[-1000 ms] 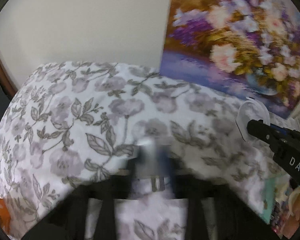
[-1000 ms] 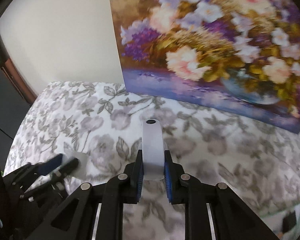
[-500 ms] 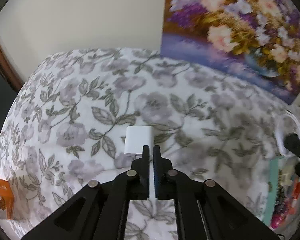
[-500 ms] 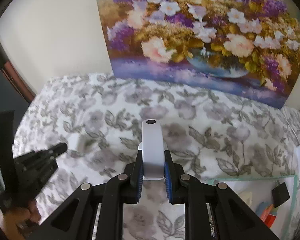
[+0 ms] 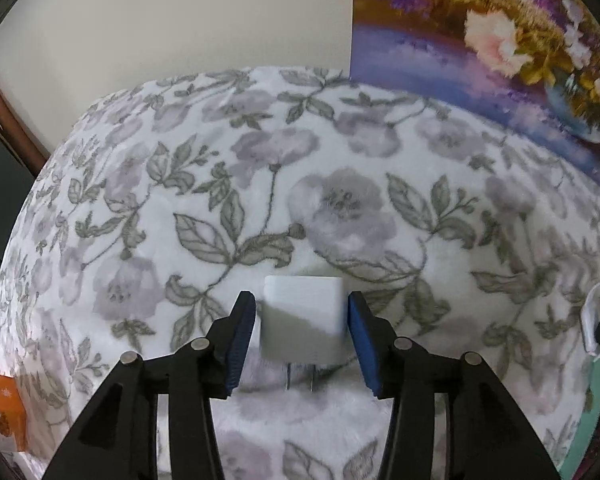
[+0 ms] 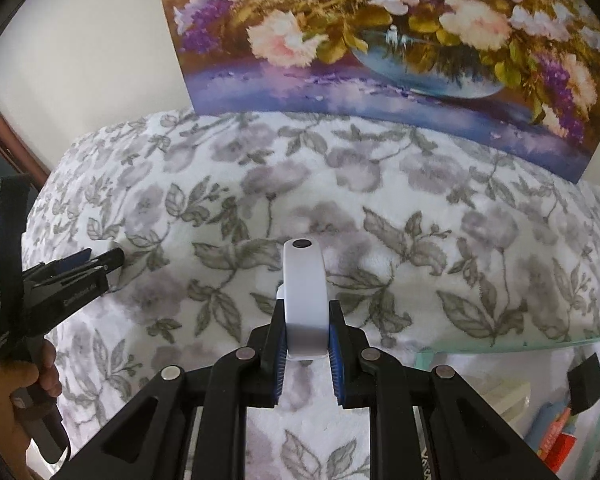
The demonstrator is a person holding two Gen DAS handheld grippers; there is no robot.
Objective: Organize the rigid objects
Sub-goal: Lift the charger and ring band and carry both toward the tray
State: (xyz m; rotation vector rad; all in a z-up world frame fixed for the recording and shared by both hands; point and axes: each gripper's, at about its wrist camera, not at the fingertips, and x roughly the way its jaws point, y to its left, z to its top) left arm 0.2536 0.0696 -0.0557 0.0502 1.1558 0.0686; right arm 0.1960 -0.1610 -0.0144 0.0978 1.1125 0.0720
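Ahead of both sets of jaws the floral blanket [image 5: 260,184] lies bare up to the flower painting [image 6: 380,40] leaning at the wall. White charger [image 5: 302,320] fills the gap between left jaws. Teal tray [image 6: 512,350] blocks right of right jaws; orange box [image 5: 0,412] far left.

White charger [image 5: 302,320] lies (prongs toward camera) between the just-opened left gripper [image 5: 301,334] pads.

Left wrist view: close, angled steeply down over the floral blanket [image 5: 340,208].
Right wrist view: same steep tilt, further right.
Shared: blanket, flower painting [image 6: 380,40], cream wall [image 5: 180,20].
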